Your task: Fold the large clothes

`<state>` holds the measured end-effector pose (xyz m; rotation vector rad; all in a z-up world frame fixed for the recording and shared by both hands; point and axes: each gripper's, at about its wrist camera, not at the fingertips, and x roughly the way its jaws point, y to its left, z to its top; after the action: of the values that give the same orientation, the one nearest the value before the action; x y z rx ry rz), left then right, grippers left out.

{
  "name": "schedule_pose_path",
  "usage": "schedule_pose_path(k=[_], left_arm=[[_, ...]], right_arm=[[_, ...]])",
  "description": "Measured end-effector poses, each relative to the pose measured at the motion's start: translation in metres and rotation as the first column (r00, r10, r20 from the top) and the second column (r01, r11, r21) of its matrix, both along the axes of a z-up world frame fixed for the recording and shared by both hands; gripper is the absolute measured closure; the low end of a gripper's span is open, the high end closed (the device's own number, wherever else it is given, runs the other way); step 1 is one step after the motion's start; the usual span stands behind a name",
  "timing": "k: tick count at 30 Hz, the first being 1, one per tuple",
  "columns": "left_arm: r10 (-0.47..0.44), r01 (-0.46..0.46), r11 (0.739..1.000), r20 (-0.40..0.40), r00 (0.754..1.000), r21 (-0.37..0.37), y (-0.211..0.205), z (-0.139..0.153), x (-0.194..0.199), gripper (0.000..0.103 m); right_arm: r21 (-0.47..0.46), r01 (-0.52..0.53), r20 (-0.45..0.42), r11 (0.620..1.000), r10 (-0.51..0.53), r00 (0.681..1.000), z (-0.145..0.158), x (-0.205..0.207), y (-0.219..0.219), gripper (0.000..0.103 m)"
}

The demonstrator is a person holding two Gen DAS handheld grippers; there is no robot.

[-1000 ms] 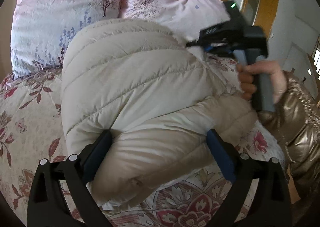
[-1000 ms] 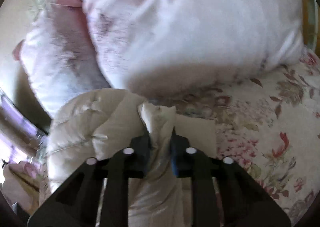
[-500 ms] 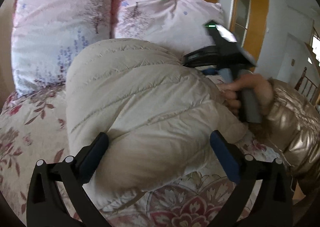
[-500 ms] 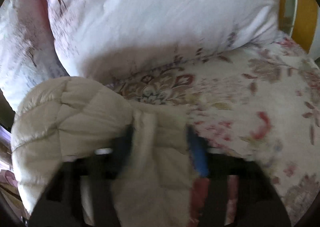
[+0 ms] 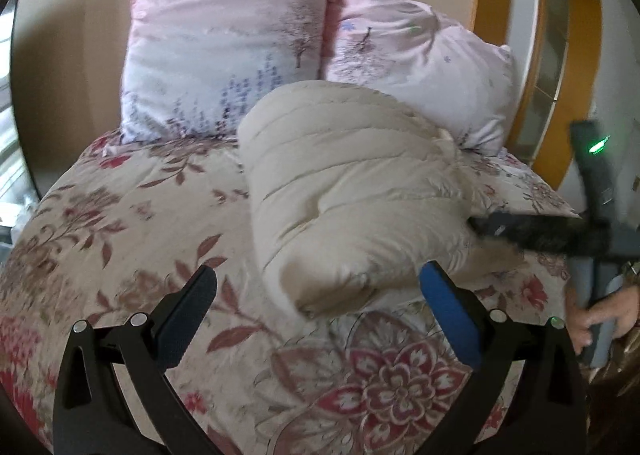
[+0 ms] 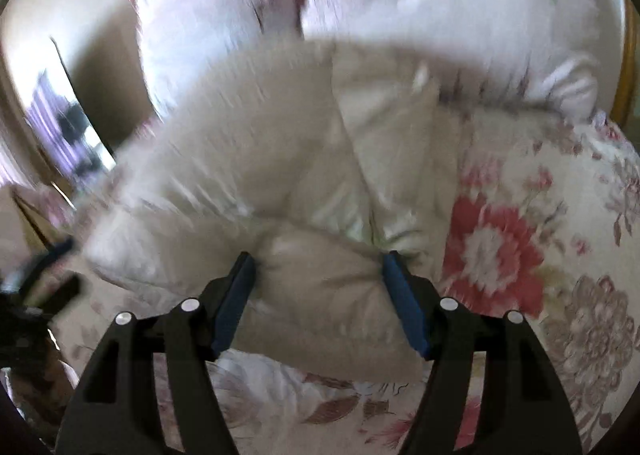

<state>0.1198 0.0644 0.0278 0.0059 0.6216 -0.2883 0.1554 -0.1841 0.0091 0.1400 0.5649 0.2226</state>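
Folded jacket (image 5: 352,207) sits centre frame on the bed (image 5: 120,223). Left gripper (image 5: 320,307) jaws wide, empty. Right gripper (image 6: 320,295) jaws spread around a fold. Press bundle flat, evenly.

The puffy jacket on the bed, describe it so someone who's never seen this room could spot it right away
Start at the bed with the floral quilt and the two pink pillows at its head. Just in front of the right-hand pillow lies the cream quilted jacket, folded into a thick bundle. Unlike its patterned neighbours, it is plain beige, with stitched padded ridges.
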Motion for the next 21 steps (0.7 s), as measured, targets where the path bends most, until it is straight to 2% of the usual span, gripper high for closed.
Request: schedule_pose_path(k=[2,5,7,9,12,14,21], left_arm=[[0.035,-0.035,0.999,-0.007,0.999,0.023,0.001,-0.001,-0.005,0.001],[0.064,-0.063,0.997,-0.024,0.998,0.047,0.000,-0.005,-0.010,0.001],[0.060,-0.058,0.997,-0.049,0.997,0.046,-0.001,-0.009,-0.011,0.001],[0.054,-0.051,0.998,-0.065,0.996,0.046,-0.002,-0.011,-0.010,0.001],[0.057,-0.053,0.997,-0.078,0.995,0.064,-0.005,-0.014,-0.010,0.001],[0.066,-0.059,0.995,-0.088,0.994,0.083,-0.008,-0.016,-0.009,0.001],[0.102,-0.093,0.991,-0.098,0.990,0.096,-0.007,-0.019,-0.010,0.001]], right_arm=[[0.012,0.008,-0.019,1.000,-0.008,1.000,-0.006,0.010,0.000,0.035],[0.001,0.033,0.016,0.999,-0.033,0.999,0.001,0.001,0.003,0.028],[-0.016,0.056,0.057,0.998,-0.055,0.997,0.007,-0.015,0.006,0.010],[-0.021,0.085,0.100,0.996,-0.083,0.992,0.013,-0.029,0.006,0.002],[-0.041,0.157,0.147,0.987,-0.150,0.978,0.019,-0.049,0.007,0.002],[-0.069,0.210,0.144,0.975,-0.198,0.969,0.019,-0.055,0.010,0.002],[-0.048,0.217,0.131,0.975,-0.209,0.969,0.012,-0.071,0.013,0.002]])
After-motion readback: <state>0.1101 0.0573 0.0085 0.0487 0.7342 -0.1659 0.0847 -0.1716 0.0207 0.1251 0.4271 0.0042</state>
